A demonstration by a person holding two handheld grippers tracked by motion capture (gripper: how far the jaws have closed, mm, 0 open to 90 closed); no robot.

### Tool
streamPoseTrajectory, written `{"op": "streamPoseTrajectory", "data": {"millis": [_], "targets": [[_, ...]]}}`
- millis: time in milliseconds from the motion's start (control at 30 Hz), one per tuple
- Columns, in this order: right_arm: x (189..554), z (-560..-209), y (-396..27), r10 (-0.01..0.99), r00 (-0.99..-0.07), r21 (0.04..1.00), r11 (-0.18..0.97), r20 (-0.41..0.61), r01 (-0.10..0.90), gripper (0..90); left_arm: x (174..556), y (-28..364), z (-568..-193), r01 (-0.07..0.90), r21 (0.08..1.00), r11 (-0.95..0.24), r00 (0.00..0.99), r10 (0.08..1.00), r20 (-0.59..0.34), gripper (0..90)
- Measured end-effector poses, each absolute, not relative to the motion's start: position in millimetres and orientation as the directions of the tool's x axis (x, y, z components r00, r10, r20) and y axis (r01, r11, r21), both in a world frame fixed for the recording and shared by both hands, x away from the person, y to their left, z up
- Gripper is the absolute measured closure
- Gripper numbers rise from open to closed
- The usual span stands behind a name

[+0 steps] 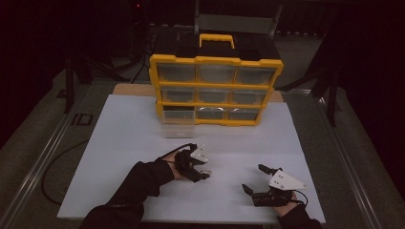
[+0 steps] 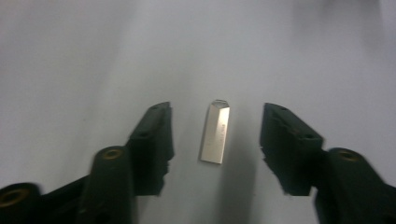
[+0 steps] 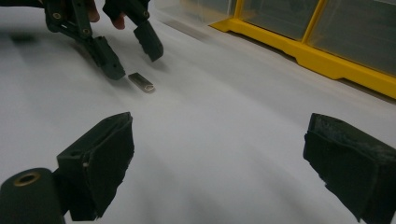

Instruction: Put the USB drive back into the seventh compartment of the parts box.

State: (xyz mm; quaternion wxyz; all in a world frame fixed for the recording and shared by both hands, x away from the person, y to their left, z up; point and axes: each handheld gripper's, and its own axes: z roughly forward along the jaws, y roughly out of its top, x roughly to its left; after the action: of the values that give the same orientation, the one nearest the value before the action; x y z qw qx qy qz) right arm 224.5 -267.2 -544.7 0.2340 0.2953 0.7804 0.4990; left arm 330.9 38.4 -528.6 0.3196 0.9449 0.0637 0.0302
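Clearly, slim silver metal stick lies flat.

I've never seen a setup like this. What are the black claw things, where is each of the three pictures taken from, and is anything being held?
A person sits at a white table holding a hand-operated two-jaw tool in each hand: the left gripper and the right gripper. The high view looks down from above the person's side. The other two pictures come from small cameras riding on the grippers, looking along their own black jaws.

At the far side stands a yellow drawer organizer with clear drawers; its bottom-left drawer is pulled out.

On the table lies a small silver metal stick, probably a USB drive. The left gripper's jaws stand on either side of it without touching it, so it is not held. The right gripper rests open with nothing between its jaws.
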Motion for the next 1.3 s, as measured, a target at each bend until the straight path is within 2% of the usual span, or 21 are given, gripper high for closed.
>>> {"op": "streamPoseTrajectory", "data": {"millis": [33,167,467,867,967,1300], "targets": [[224.3,-544.9,-266.9,0.693,-0.717,0.916,0.331,-0.074,0.226,8.7,330.8,37.7,-529.5,0.101,0.607,-0.788,0.991,0.135,0.01,51.3],[224.2,-544.7,-266.7,0.693,-0.717,0.916,0.332,-0.074,0.226,8.7,332.8,36.3,-532.2,0.107,0.594,-0.797,0.991,0.133,0.0,57.9],[224.1,-544.7,-266.5,0.691,-0.718,0.914,0.341,-0.087,0.218,8.7,336.0,36.1,-537.1,0.138,0.591,-0.795,0.988,0.151,-0.028,67.3],[223.9,-544.5,-266.7,0.692,-0.717,0.916,0.335,-0.079,0.222,8.7,336.7,35.4,-537.7,0.139,0.594,-0.792,0.988,0.151,-0.03,72.9],[223.9,-544.6,-266.6,0.692,-0.717,0.916,0.336,-0.081,0.221,8.7,334.1,33.1,-537.0,0.131,0.587,-0.799,0.989,0.146,-0.021,78.0],[223.8,-544.5,-266.6,0.691,-0.718,0.917,0.333,-0.078,0.221,8.7,334.5,30.7,-535.2,0.14,0.572,-0.809,0.988,0.153,-0.024,79.6]]}}
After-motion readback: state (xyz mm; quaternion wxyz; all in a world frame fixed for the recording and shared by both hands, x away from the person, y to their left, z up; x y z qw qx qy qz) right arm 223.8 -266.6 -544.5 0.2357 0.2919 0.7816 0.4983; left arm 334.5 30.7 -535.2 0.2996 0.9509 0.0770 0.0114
